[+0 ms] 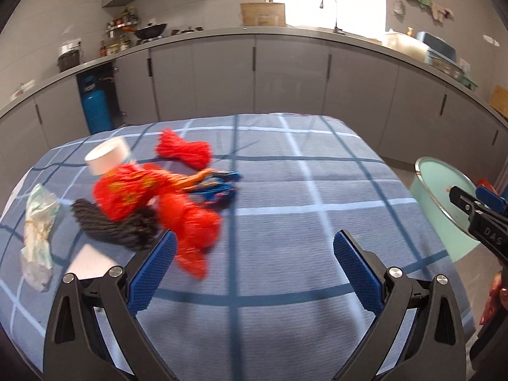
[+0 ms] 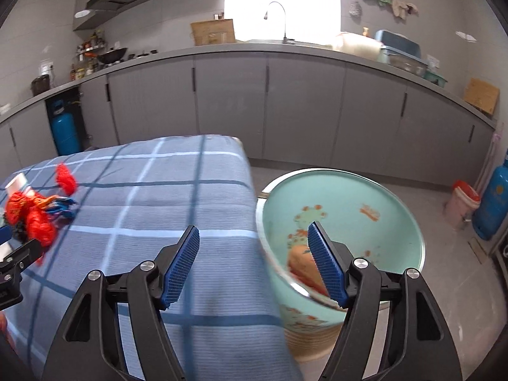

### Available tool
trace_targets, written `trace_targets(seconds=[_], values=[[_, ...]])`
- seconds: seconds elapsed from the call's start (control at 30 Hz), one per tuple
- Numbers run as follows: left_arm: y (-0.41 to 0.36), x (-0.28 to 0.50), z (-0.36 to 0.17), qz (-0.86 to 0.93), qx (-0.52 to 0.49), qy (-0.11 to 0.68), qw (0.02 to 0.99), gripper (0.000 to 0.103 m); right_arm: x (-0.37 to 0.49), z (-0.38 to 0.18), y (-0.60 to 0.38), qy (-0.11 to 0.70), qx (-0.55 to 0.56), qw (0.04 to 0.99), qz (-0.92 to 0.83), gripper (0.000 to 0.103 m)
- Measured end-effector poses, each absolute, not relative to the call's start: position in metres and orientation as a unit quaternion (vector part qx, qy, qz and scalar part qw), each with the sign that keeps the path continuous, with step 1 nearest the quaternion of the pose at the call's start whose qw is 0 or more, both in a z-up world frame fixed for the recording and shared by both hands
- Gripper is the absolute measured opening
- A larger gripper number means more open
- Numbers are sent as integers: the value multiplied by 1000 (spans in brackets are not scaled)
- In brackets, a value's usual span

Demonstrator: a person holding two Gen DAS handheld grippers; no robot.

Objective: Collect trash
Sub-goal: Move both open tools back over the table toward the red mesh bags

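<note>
A heap of trash lies on the left of the blue checked tablecloth (image 1: 285, 190): red crumpled wrappers (image 1: 143, 190), a red net ball (image 1: 185, 150), a blue wrapper (image 1: 219, 185), a white paper cup (image 1: 108, 158), a dark woolly piece (image 1: 123, 225) and a pale crumpled bag (image 1: 38, 231). My left gripper (image 1: 254, 244) stands open over the cloth, just right of the heap, nothing between its pads. My right gripper (image 2: 254, 238) is open above the table's right edge and the mint basin (image 2: 381, 197), which holds an orange piece (image 2: 301, 263). The trash heap (image 2: 31, 216) shows at far left in the right wrist view.
The mint basin (image 1: 444, 190) stands on the floor beside the table's right edge. Grey kitchen cabinets (image 2: 270, 104) run along the back. Blue gas cylinders (image 2: 65, 133) stand at left and far right, with a small red-lidded bin (image 2: 462, 203) near the right one.
</note>
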State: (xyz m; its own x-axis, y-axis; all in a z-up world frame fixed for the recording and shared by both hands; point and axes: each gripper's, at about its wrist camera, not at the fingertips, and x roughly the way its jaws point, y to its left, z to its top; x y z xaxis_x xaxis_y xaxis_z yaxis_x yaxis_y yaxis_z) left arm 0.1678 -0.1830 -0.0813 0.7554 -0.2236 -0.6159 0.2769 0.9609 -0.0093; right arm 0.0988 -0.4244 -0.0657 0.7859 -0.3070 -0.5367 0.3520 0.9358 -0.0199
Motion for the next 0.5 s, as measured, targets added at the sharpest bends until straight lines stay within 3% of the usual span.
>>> trace_targets(seconds=[0.27,0.5], values=[[-122,165,-87,-84,43,321,942,97,122,-64,-356,288,42,952,-89,71],[-80,168,-97,-50,33,333,941,97,137,-64,-307,299,43,953,-33,78]])
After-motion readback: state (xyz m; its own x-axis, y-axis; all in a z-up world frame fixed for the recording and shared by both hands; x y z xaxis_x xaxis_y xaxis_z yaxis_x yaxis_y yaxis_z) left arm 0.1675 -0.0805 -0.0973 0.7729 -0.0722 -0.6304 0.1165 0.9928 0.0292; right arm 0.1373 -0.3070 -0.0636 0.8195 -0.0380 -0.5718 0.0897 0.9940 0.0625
